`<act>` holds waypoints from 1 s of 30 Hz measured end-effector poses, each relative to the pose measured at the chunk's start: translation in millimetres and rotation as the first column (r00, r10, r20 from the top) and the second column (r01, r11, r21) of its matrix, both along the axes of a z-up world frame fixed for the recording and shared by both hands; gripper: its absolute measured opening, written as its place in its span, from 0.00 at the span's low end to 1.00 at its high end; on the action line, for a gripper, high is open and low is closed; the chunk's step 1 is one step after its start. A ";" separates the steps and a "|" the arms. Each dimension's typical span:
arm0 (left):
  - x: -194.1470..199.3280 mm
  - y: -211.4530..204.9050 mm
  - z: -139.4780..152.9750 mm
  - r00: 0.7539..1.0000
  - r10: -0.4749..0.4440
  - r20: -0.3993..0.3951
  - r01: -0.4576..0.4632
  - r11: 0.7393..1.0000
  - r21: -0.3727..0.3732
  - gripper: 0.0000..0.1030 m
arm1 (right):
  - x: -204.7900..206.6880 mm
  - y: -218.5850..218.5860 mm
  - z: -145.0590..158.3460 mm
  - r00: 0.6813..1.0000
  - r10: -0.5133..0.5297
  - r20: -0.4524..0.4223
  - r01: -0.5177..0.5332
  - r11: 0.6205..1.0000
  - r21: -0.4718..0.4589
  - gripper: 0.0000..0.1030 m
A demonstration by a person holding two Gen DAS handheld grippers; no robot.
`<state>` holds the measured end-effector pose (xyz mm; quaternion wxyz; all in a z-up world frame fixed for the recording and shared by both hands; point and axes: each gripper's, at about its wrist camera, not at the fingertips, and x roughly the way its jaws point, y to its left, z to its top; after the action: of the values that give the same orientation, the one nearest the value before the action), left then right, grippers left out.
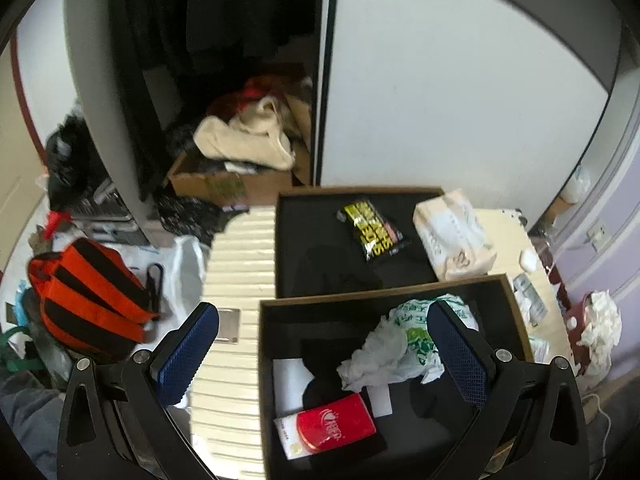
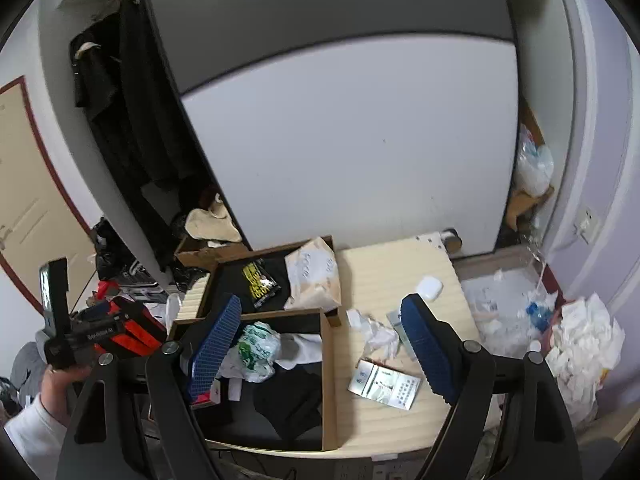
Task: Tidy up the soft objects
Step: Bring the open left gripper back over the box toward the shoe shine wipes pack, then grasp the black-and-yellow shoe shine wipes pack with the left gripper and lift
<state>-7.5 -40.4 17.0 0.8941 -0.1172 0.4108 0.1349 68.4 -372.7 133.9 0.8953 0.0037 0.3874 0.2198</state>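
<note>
In the near box (image 1: pixel 516 320), a crumpled white plastic bag (image 1: pixel 400 344) bears green print too creased to read; its long axis runs toward the box's far right corner. Both the left gripper (image 1: pixel 324 352) and right gripper (image 2: pixel 324 344) gape wide, holding nothing.

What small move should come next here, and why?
Probably lower the right tool toward the crumpled white tissue lying loose on the table. Both tools are open and empty, the left tool hovering over the near box, which already holds a crumpled plastic bag. The tissue looks like the nearest loose soft item outside the boxes.
</note>
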 end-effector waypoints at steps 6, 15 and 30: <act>30.2 20.9 -37.9 0.998 -0.023 -0.063 0.022 1.000 -0.020 1.00 | 6.3 7.5 -20.8 0.996 0.007 -0.087 -0.008 1.000 -0.020 0.79; 76.1 73.3 -70.7 0.989 0.017 -0.147 -0.059 0.955 -0.291 1.00 | 12.3 31.5 -45.0 0.986 0.040 -0.160 -0.060 0.991 -0.118 0.79; 199.5 41.5 -94.6 0.941 0.037 -0.337 -0.185 0.890 -0.417 1.00 | 17.5 22.6 -56.5 0.972 0.006 -0.234 -0.032 0.994 -0.109 0.79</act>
<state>192.0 1.1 -77.6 0.7558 -0.3176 0.5626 0.1067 85.9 -350.1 77.3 0.8404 -0.0244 0.5014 0.2042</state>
